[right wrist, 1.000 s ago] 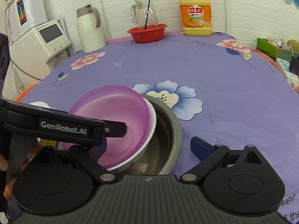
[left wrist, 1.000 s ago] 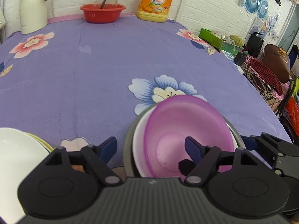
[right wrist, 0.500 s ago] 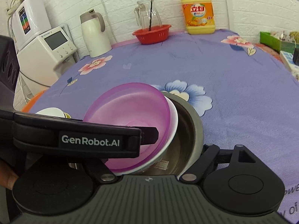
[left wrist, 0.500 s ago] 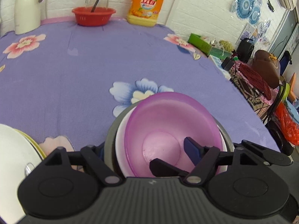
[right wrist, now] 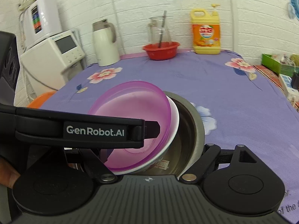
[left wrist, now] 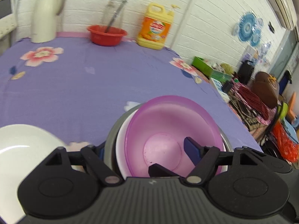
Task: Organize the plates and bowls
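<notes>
The purple bowl (left wrist: 168, 130) sits nested in a white bowl (left wrist: 121, 145), which in turn sits in a steel bowl (left wrist: 112, 136), at the near edge of the desk (left wrist: 93, 85) with its purple flowered cloth. From the right wrist camera I see the two inner bowls tipped to the left inside the steel one. I cannot tell whether the stack rests on the cloth or hangs clear of it.

My left gripper (left wrist: 143, 145) has its jaws standing fairly wide across the stack's near left side: one blue pad is inside the purple bowl, the other outside the steel rim and mostly hidden. I cannot tell whether the pads press.

My right gripper (right wrist: 158, 149) straddles the right side. One finger is outside the steel wall; the other is largely covered by the left tool's arm. Whether it has hold I cannot tell.

A white plate (left wrist: 18, 149) lies just left of the stack. A red basin (left wrist: 106, 37) and a yellow detergent bottle (left wrist: 155, 28) stand at the far wall.
</notes>
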`<state>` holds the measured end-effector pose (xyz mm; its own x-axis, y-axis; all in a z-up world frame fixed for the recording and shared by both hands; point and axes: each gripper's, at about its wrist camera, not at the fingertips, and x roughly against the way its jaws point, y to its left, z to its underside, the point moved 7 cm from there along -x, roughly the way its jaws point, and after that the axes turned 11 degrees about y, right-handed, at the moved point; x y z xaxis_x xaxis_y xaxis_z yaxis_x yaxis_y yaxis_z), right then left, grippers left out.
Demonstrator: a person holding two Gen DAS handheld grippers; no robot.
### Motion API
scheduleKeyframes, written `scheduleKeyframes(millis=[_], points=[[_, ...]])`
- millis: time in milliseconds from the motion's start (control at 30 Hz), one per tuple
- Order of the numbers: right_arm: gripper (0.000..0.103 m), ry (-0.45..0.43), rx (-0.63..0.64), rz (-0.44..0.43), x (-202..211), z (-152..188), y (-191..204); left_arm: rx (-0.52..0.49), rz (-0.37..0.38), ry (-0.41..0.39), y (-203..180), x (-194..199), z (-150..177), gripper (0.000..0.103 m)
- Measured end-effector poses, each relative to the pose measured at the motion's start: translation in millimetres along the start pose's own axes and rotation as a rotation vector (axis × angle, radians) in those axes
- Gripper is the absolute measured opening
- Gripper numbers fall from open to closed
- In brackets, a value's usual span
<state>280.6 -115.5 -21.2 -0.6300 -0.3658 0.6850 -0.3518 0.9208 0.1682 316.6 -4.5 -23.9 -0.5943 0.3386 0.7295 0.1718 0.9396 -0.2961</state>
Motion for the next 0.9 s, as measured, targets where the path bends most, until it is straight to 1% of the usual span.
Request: scheduleKeyframes(millis=[67,233,300,367,467,567,633,700,900], points=[[0.103,-0.005,0.035,-0.038,-4,-5,21,0.023,-0.053,-0.032,24,21,1,0.076],[0.103,-0.003,0.125,-0.189,-22,-16,90,0.096,-0.205,-0.091,87,68,12,0.077],[0.103,0.015,0.148,-0.248,-31,-18,115,0.135,-0.248,-0.098,111,79,19,0.077],[0.103,0.039,0.162,-0.293,-40,-16,134,0.165,-0.270,-0.096,129,84,26,0.077],[0.103,0.083,0.180,-0.320,-52,-10,151,0.202,-0.266,-0.078,147,82,36,0.077],[0.103,0.115,0.185,-0.305,-61,-5,154,0.220,-0.246,-0.055,155,71,39,0.076],[0.103,0.132,0.176,-0.291,-66,-3,153,0.208,-0.235,-0.057,154,66,38,0.076],[0.103,0.142,0.165,-0.281,-71,-2,151,0.186,-0.244,-0.059,152,63,37,0.076],[0.103,0.147,0.163,-0.293,-75,-1,149,0.158,-0.243,-0.066,152,60,37,0.077]])
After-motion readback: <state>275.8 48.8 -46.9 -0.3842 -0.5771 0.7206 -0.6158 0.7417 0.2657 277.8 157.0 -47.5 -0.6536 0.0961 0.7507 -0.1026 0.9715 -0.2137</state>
